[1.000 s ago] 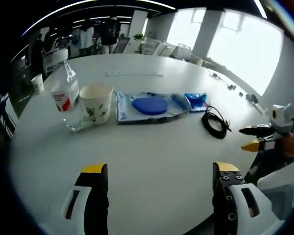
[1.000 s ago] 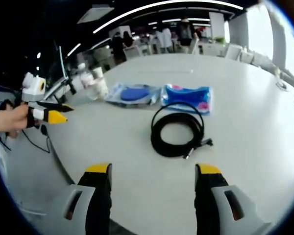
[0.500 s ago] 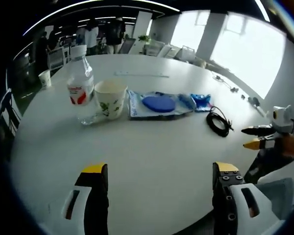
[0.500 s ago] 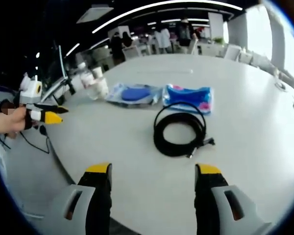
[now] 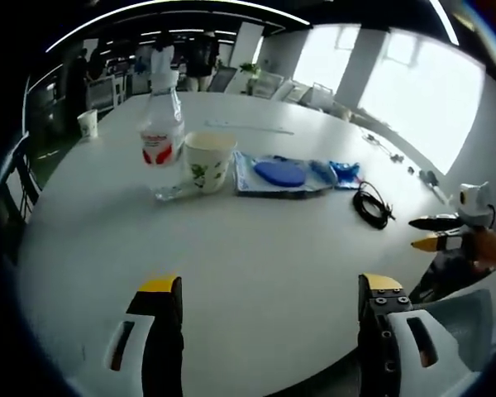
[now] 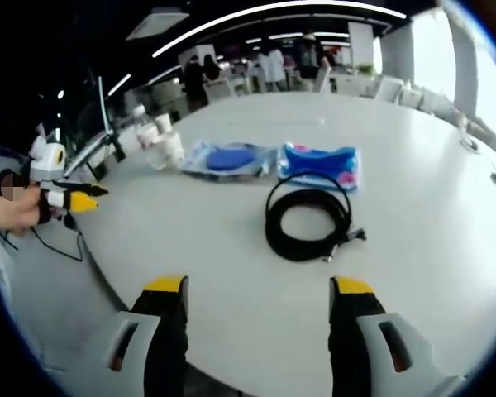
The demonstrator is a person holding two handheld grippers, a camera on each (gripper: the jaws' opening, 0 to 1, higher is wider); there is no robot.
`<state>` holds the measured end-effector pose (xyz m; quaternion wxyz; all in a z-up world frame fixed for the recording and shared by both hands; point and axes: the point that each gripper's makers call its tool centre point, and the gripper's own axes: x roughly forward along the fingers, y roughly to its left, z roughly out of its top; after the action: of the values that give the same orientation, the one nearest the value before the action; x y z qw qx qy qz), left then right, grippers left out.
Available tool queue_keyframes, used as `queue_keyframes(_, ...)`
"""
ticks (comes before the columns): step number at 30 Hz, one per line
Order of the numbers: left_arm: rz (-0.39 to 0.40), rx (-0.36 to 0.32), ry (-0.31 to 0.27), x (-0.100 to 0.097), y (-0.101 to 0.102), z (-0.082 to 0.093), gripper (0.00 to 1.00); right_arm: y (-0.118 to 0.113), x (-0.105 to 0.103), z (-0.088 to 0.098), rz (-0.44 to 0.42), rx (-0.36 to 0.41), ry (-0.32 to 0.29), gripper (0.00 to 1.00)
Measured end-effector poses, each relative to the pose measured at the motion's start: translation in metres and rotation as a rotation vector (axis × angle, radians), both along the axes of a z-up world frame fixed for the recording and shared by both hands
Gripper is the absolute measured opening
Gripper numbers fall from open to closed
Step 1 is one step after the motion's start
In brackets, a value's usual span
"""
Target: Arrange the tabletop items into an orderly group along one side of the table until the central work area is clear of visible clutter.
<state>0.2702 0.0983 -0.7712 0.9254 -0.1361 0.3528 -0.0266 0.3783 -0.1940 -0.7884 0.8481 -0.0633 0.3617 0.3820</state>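
I am looking across a big round white table [image 5: 256,273] in an open office, with bright windows on one side and people standing far back by desks and chairs.

Nearest in the left gripper view is my left gripper [image 5: 271,288], its yellow-tipped jaws set wide apart over bare tabletop, holding nothing. In the right gripper view my right gripper [image 6: 259,287] is the same: jaws spread, nothing between them, hovering over the table's near edge.

Just beyond the right gripper lies a coiled black cable [image 6: 308,225], flat on the table. Past it, touching or nearly touching its far side, is a blue and pink packet [image 6: 319,163], and to the left of that a clear bag holding a blue disc [image 6: 229,159].

Further along the same row in the left gripper view stand a paper cup [image 5: 208,160] with a leaf print and, just beside it, an upright water bottle [image 5: 162,136] with a red-and-white label.

A second paper cup [image 5: 88,122] stands well apart near the far left rim.
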Motion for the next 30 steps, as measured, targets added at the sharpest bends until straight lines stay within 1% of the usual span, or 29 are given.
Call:
queue_keyframes(6, 0.012, 0.002, -0.006, -0.010, 0.012, 0.000, 0.85, -0.007, 0.001, 0.003, -0.033, 0.008, -0.005, 0.69)
queue_keyframes(16, 0.011, 0.013, -0.022, -0.024, 0.034, 0.001, 0.89, -0.006, -0.007, 0.008, -0.034, 0.023, -0.019, 0.78)
queue_keyframes(20, 0.011, 0.013, -0.031, -0.025, 0.040, 0.004, 0.91, -0.010, -0.009, 0.009, -0.041, 0.021, -0.021, 0.82)
queue_keyframes(23, 0.000, 0.017, -0.033, -0.024, 0.043, 0.004, 0.91, -0.013, -0.009, 0.011, -0.051, 0.032, -0.017, 0.85)
queue_keyframes(27, -0.002, 0.024, -0.046, -0.025, 0.045, 0.008, 0.92, -0.017, -0.008, 0.014, -0.046, 0.030, -0.025, 0.87)
queue_keyframes(30, -0.001, 0.032, -0.049, -0.025, 0.047, 0.008, 0.93, -0.021, -0.006, 0.012, -0.038, 0.023, -0.011, 0.87)
